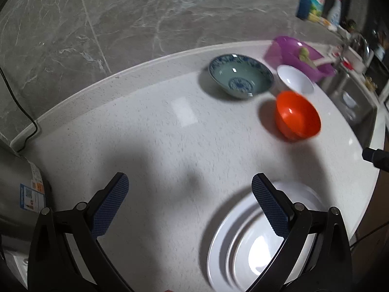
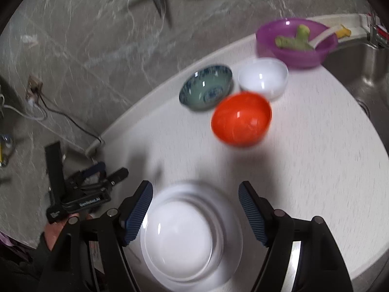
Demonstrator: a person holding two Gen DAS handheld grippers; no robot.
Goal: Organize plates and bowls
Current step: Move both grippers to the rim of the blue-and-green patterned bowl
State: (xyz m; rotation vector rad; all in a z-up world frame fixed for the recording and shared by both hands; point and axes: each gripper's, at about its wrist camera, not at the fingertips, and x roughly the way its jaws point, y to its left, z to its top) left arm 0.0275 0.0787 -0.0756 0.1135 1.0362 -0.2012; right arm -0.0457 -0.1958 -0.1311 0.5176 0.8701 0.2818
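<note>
White speckled countertop (image 1: 158,131) held nested white plates (image 2: 192,238) at lower frame, stacked for tidiness; left gripper (image 1: 189,204) and right gripper (image 2: 195,209) gaped empty.

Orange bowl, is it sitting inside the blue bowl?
No, the orange bowl stands by itself on the counter, next to the blue bowl.

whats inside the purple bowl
In the purple bowl a green thing lies near the middle, and a white handle leans out over the rim. The picture is too blurred to name them, and the bowl's floor beneath them is hidden.
</note>
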